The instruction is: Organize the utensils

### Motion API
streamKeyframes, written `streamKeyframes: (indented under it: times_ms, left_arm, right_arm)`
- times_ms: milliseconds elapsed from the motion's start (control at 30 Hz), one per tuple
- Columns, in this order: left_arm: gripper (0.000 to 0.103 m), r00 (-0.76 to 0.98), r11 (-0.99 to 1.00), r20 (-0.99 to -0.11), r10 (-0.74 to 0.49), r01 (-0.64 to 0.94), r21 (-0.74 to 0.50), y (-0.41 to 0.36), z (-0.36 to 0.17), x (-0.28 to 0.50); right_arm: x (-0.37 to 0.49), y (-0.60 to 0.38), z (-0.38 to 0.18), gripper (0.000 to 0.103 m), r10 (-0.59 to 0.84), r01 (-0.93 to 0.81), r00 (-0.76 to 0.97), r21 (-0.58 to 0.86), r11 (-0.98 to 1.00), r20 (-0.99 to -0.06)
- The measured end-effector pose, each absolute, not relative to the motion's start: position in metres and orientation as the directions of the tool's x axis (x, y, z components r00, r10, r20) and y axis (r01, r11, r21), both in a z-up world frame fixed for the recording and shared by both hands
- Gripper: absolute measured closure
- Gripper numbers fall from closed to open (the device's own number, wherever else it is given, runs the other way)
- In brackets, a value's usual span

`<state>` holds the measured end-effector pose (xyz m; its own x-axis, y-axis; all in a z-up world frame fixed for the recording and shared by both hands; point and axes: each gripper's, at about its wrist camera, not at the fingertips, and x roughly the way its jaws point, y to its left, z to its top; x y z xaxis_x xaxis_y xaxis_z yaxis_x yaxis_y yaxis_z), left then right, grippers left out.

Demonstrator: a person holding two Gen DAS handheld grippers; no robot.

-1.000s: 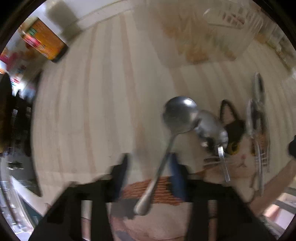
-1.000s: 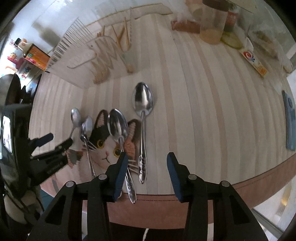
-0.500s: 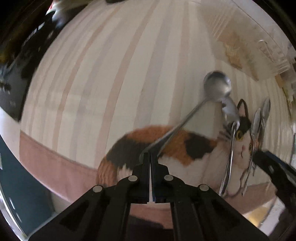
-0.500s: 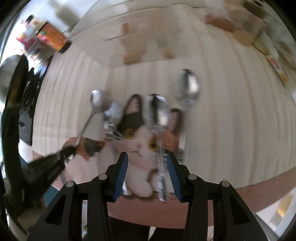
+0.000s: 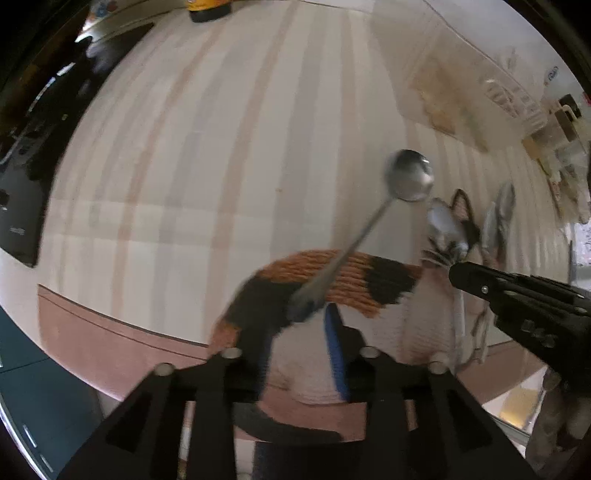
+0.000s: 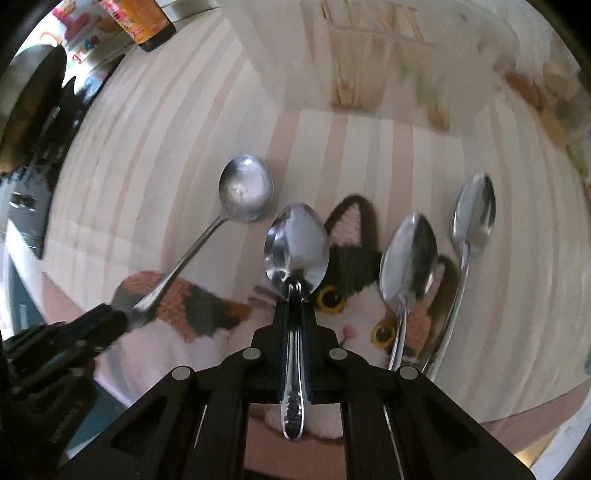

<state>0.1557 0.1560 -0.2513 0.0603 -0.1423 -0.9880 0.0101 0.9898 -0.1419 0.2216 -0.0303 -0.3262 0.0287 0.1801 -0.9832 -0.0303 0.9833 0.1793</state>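
Several steel spoons lie on a cat-shaped mat (image 6: 207, 317) on the striped table. My right gripper (image 6: 294, 306) is closing, and its pads press the handle of the oval spoon (image 6: 297, 247) over the cat's ear. Two more spoons (image 6: 408, 258) (image 6: 474, 214) lie to its right. The jaws of my left gripper (image 5: 295, 321) are opening. The handle end of the round-bowled spoon (image 5: 410, 175) lies blurred between its fingertips, untouched by the pads. In the right wrist view the left gripper (image 6: 107, 325) sits at that spoon's (image 6: 245, 192) handle end. The right gripper (image 5: 517, 299) shows at the right of the left wrist view.
A clear plastic rack (image 6: 369, 66) stands at the back of the table. A bottle with an orange label (image 6: 147, 26) is at the far left corner. Dark items (image 5: 22, 184) lie past the left edge. The cloth's pink border (image 5: 110, 339) marks the near edge.
My left gripper, shut on the round spoon's handle half a second ago, has opened. My right gripper moved left over the mat and closed on the oval spoon's handle.
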Motion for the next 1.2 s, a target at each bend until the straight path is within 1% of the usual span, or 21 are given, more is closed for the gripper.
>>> streamKeyframes:
  times_ms: [67, 100, 167, 267, 367, 400, 467, 500, 533, 567, 600, 767, 867, 933, 967, 1000, 1033, 1067, 1100, 1200]
  left_arm:
    - [0.073, 0.055, 0.984, -0.982, -0.178, 0.016, -0.177, 0.144, -0.25, 0.159]
    - [0.073, 0.053, 0.982, -0.98, -0.19, 0.021, -0.189, 0.138, -0.249, 0.16]
    - [0.072, 0.046, 0.974, -0.973, -0.225, 0.036, -0.223, 0.12, -0.245, 0.162]
    - [0.072, 0.02, 0.964, -0.965, -0.263, 0.041, -0.262, 0.093, -0.245, 0.17]
    - [0.072, -0.017, 0.961, -0.963, -0.27, 0.051, -0.27, 0.065, -0.255, 0.18]
    - [0.072, -0.02, 0.966, -0.967, -0.253, 0.056, -0.254, 0.06, -0.258, 0.179]
    - [0.072, 0.02, 0.974, -0.977, -0.211, 0.091, -0.208, 0.051, -0.254, 0.184]
    - [0.077, 0.016, 0.977, -0.982, -0.19, 0.1, -0.188, 0.049, -0.255, 0.185]
    - [0.09, 0.029, 0.981, -0.985, -0.167, 0.105, -0.163, 0.049, -0.253, 0.185]
    - [0.098, 0.029, 0.982, -0.987, -0.158, 0.112, -0.154, 0.045, -0.254, 0.186]
    - [0.099, 0.031, 0.982, -0.987, -0.157, 0.115, -0.153, 0.048, -0.254, 0.186]
    - [0.099, 0.038, 0.992, -0.995, -0.092, 0.087, -0.088, 0.08, -0.254, 0.176]
    - [0.099, 0.035, 0.996, -0.996, -0.078, 0.052, -0.076, 0.11, -0.252, 0.165]
    - [0.099, 0.034, 0.997, -0.996, -0.077, 0.032, -0.076, 0.123, -0.252, 0.16]
    - [0.099, 0.037, 0.996, -0.996, -0.084, 0.024, -0.084, 0.132, -0.252, 0.157]
    - [0.099, 0.038, 0.996, -0.995, -0.088, 0.021, -0.088, 0.135, -0.251, 0.156]
    - [0.099, 0.039, 0.996, -0.995, -0.087, 0.021, -0.086, 0.137, -0.251, 0.155]
    - [0.099, 0.04, 0.996, -0.996, -0.083, 0.024, -0.082, 0.141, -0.25, 0.153]
    - [0.099, 0.042, 0.997, -0.996, -0.078, 0.028, -0.077, 0.139, -0.25, 0.157]
    - [0.099, 0.045, 0.997, -0.996, -0.077, 0.031, -0.076, 0.138, -0.25, 0.164]
  right_arm:
    - [0.219, -0.051, -0.31, 0.069, 0.228, 0.02, 0.06, 0.23, 0.973, -0.972]
    - [0.216, -0.063, -0.301, 0.054, 0.241, 0.052, 0.089, 0.246, 0.968, -0.966]
    - [0.212, -0.087, -0.291, 0.053, 0.239, 0.104, 0.126, 0.252, 0.962, -0.963]
    - [0.202, -0.129, -0.283, 0.053, 0.184, 0.198, 0.154, 0.213, 0.957, -0.971]
    - [0.193, -0.163, -0.284, 0.055, 0.159, 0.27, 0.157, 0.197, 0.942, -0.975]
    - [0.191, -0.172, -0.286, 0.058, 0.159, 0.285, 0.154, 0.198, 0.938, -0.975]
    - [0.185, -0.181, -0.288, 0.06, 0.159, 0.304, 0.148, 0.198, 0.932, -0.976]
    - [0.182, -0.183, -0.289, 0.06, 0.16, 0.301, 0.147, 0.198, 0.933, -0.976]
    - [0.18, -0.182, -0.29, 0.061, 0.162, 0.294, 0.146, 0.2, 0.935, -0.976]
    - [0.179, -0.18, -0.29, 0.062, 0.169, 0.285, 0.145, 0.205, 0.937, -0.975]
    - [0.179, -0.179, -0.29, 0.062, 0.178, 0.27, 0.143, 0.212, 0.939, -0.973]
    - [0.184, -0.151, -0.298, 0.065, 0.21, 0.18, 0.122, 0.229, 0.957, -0.97]
    - [0.19, -0.127, -0.312, 0.065, 0.215, 0.127, 0.088, 0.225, 0.966, -0.973]
    - [0.194, -0.114, -0.322, 0.067, 0.19, 0.1, 0.065, 0.196, 0.976, -0.98]
    - [0.196, -0.109, -0.327, 0.069, 0.167, 0.087, 0.054, 0.171, 0.981, -0.984]
    - [0.196, -0.104, -0.326, 0.073, 0.128, 0.064, 0.072, 0.133, 0.989, -0.989]
    - [0.197, -0.099, -0.326, 0.083, 0.074, 0.03, 0.065, 0.076, 0.997, -0.995]
    - [0.197, -0.096, -0.325, 0.089, 0.034, 0.014, 0.074, 0.035, 0.999, -0.997]
    - [0.197, -0.096, -0.324, 0.096, 0.025, 0.014, 0.08, 0.027, 1.0, -0.996]
    - [0.195, -0.095, -0.321, 0.096, 0.014, 0.017, 0.081, 0.016, 1.0, -0.997]
